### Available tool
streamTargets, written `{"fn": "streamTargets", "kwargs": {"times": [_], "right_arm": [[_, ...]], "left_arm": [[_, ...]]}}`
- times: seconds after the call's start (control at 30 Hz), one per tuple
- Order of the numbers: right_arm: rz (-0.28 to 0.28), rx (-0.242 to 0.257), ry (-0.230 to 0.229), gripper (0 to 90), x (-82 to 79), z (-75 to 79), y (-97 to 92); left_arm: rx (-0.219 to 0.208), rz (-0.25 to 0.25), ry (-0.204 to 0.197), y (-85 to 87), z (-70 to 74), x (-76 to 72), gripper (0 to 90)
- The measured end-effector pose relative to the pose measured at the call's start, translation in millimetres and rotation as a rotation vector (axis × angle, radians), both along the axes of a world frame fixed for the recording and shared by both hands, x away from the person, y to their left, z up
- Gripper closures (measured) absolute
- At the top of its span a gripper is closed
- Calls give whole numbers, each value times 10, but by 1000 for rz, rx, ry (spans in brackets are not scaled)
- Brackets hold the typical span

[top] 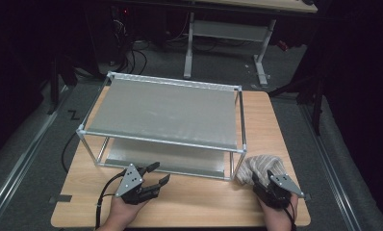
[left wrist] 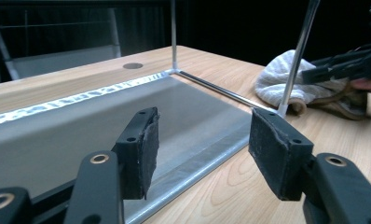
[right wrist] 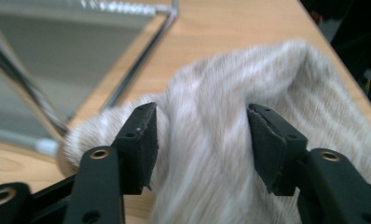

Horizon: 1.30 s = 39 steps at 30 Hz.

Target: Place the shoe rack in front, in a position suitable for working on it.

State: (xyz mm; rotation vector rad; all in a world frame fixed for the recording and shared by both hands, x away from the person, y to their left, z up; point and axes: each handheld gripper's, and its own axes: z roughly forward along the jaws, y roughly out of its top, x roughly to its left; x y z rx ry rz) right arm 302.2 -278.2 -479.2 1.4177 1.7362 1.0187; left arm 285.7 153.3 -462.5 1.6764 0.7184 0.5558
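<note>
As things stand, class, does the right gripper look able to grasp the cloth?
Probably yes. The right gripper has its jaws spread either side of the crumpled cloth, with nothing between them and the fabric; the shelf frame stands off beside it.

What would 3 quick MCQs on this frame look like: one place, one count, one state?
1. Where does the striped cloth lie?
A. on the rack's top shelf
B. on the table by the rack's near right corner post
C. on the floor

2. How many shelves does the metal rack have?
A. one
B. two
C. four

3. How do the left gripper fingers stand?
A. apart with nothing between them
C. clamped on the cloth
B. shut tight together

Key: 1 B, the cloth sits on the wooden table beside that post. 2 B, a top and a bottom shelf show. 3 A, bare shelf and table show through the gap.
</note>
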Motion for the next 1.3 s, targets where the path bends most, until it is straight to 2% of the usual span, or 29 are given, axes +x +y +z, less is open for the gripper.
{"fn": "streamTargets", "kwargs": {"times": [0.27,0.33,0.43,0.63,0.87,1.13,1.3], "right_arm": [[69,18,-103,377,-183,182,98],[84,19,-121,368,-211,213,159],[121,12,-139,370,-235,237,241],[167,10,-154,376,-225,260,378],[211,11,-166,428,-146,293,513],[219,10,-165,652,-51,321,587],[227,16,-174,716,0,345,604]], "left_arm": [[-19,44,-73,55,209,-86,425],[5,76,-109,33,280,-123,389],[8,79,-127,14,366,-156,378],[-17,96,-104,59,547,-114,375],[17,139,-101,129,613,-23,375],[30,169,-102,100,670,38,375],[28,173,-91,78,692,87,376]]}}
